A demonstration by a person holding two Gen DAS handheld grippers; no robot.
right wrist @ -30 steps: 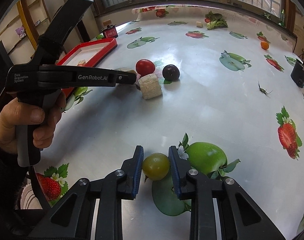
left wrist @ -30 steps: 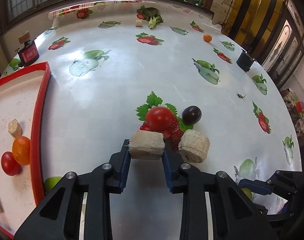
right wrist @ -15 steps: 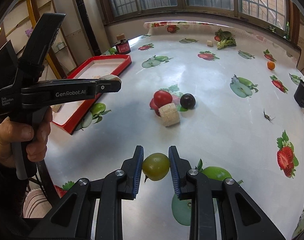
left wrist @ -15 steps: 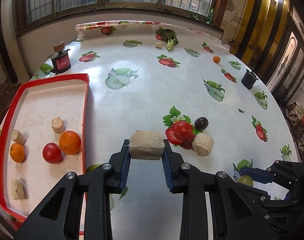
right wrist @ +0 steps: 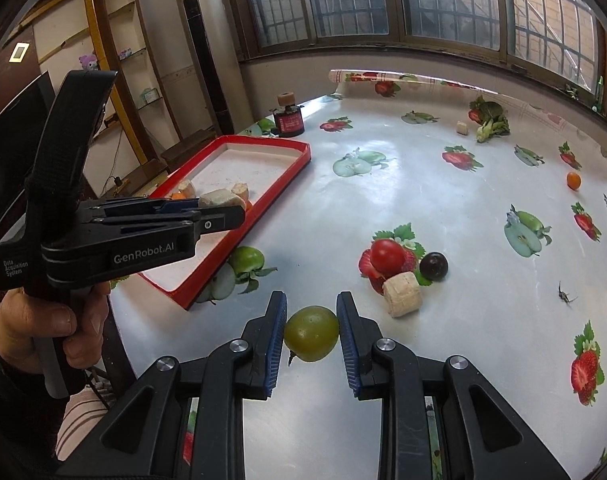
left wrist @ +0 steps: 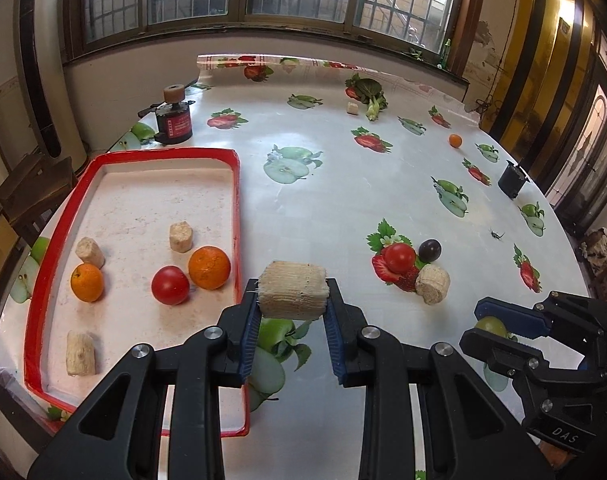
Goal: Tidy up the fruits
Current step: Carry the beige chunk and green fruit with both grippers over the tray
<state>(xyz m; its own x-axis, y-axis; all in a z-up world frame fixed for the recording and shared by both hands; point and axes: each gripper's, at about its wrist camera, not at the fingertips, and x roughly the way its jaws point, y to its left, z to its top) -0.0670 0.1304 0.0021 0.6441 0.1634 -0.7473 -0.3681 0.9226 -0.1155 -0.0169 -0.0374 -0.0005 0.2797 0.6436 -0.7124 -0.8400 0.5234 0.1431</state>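
Note:
My left gripper (left wrist: 292, 300) is shut on a beige fibrous chunk (left wrist: 293, 290), held in the air just right of the red-rimmed tray (left wrist: 237, 200). Inside the tray lie two oranges (left wrist: 209, 267), a red tomato (left wrist: 170, 285) and three beige chunks (left wrist: 180, 236). My right gripper (right wrist: 311, 320) is shut on a green round fruit (right wrist: 311, 333), lifted above the table. On the tablecloth remain a red tomato (right wrist: 387, 256), a dark plum (right wrist: 433, 266) and another beige chunk (right wrist: 401, 294). The left gripper (right wrist: 219, 210) also shows in the right wrist view, over the tray.
A small orange fruit (left wrist: 455, 140), a leafy vegetable (left wrist: 369, 92) and a small beige cube (left wrist: 351, 108) lie far across the fruit-printed tablecloth. A red-labelled jar (left wrist: 174, 122) stands behind the tray. A black cup (left wrist: 511, 184) sits at the right edge. A hand (right wrist: 43, 320) grips the left tool.
Both grippers have risen and pulled back from the tomato pile, each keeping its load. The left one has swung toward the tray, which now shows in full.

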